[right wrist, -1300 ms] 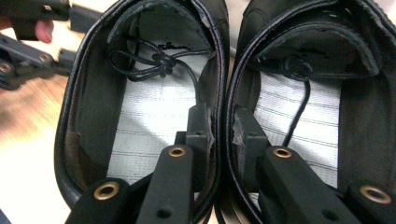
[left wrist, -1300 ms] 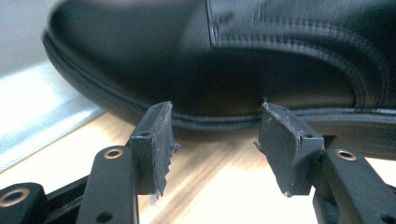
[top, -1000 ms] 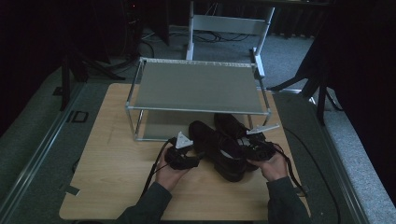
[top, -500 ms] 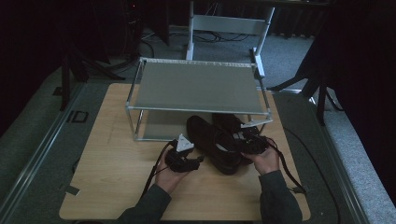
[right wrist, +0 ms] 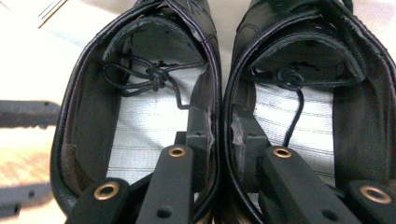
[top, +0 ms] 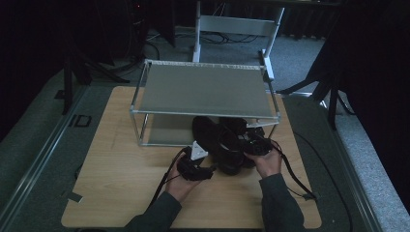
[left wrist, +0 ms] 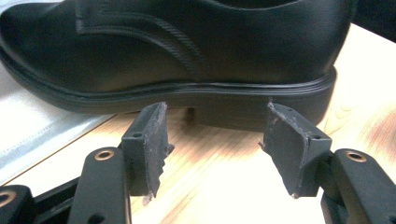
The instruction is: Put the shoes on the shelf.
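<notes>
right gripper (right wrist: 219, 140): one jaw is set inside each shoe, and the two touching inner walls of the pair are pinched together between them.
pair of black shoes (top: 227, 140): stood side by side on the wooden table (top: 116, 183), toes reaching under the front edge of the metal rack (top: 203, 89), heels turned toward the person.
left gripper (left wrist: 217, 140): jaws are held apart with bare tabletop between them; they are pointed at the outer side of the left shoe (left wrist: 187, 51), close to its sole near the heel; contact cannot be told.
laces: seen tucked inside both shoes.
</notes>
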Motion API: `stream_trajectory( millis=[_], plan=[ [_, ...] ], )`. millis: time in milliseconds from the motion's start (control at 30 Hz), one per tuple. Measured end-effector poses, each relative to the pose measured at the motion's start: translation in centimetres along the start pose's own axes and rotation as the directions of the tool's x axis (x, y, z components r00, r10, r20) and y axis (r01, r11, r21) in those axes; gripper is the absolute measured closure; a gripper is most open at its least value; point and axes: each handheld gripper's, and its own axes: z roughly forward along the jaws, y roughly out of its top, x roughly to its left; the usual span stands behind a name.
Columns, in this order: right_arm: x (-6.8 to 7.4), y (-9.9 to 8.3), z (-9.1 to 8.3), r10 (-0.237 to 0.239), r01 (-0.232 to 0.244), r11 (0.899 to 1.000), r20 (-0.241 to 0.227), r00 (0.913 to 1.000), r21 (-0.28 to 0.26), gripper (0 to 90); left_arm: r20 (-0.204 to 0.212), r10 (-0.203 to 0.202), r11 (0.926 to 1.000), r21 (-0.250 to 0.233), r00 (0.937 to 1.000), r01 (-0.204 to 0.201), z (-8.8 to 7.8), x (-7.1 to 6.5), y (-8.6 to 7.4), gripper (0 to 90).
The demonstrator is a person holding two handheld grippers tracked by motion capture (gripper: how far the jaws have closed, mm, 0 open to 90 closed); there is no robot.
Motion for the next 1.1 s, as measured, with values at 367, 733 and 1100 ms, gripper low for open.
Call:
stream_trajectory(
  millis=[367,733,1100],
  plan=[
    [1.0,0.9,0.9,0.014,-0.009,0.999,0.088,0.996,-0.052,79.6,-0.016,0.033,0.9994,0.002,0.9993,-0.033,0.9,-1.1,0.6,37.4],
    [1.9,1.3,1.9,0.059,-0.045,0.992,0.114,0.9917,-0.122,79.5,-0.044,0.035,0.9994,0.009,0.9984,-0.035,1.9,-1.1,1.1,37.9],
    [2.2,1.1,2.5,0.044,-0.025,0.991,0.141,0.989,-0.13,81.0,-0.044,0.044,0.9987,0.028,0.998,-0.043,2.6,-1.0,1.0,37.9]
  ],
)
